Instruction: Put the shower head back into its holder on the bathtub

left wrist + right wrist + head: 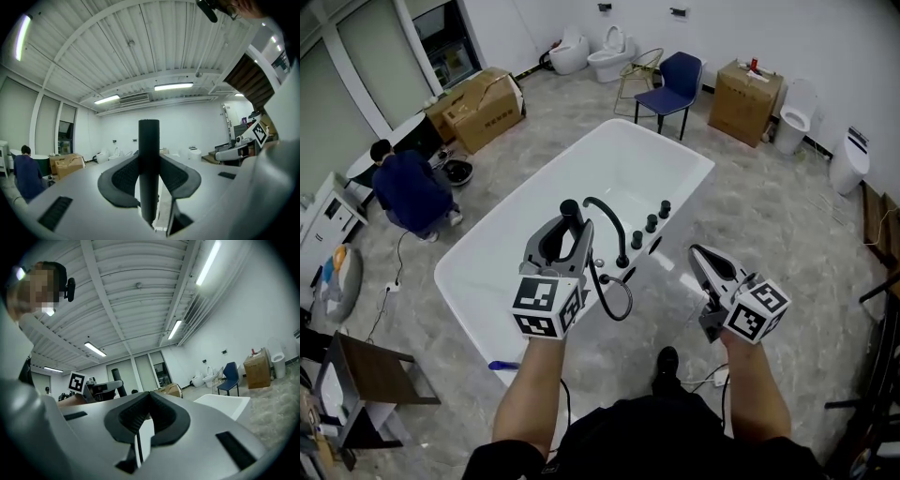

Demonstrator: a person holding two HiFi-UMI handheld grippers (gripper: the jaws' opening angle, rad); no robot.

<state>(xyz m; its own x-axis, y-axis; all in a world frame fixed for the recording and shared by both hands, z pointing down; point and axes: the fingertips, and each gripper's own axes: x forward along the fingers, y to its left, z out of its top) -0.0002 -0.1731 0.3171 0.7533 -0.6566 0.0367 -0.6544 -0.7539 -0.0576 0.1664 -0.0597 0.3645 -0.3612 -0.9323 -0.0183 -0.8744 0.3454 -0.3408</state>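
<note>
The black shower head handle [570, 210] stands upright between the pads of my left gripper [566, 230], which is shut on it; in the left gripper view the handle [149, 154] rises from the pads. Its black hose [622, 302] loops down to the near rim of the white bathtub [623, 164]. A curved black faucet [609, 220] and black knobs [651, 223] stand on that rim just beyond the left gripper. My right gripper [697, 253] hangs to the right over the floor, shut with nothing in it [149, 397]. I cannot make out the holder.
A person in blue [408, 192] crouches left of the tub. Cardboard boxes [478, 108], a blue chair [675, 84], toilets [609, 56] and another box [745, 98] stand at the far side. A dark table [366, 375] is at lower left.
</note>
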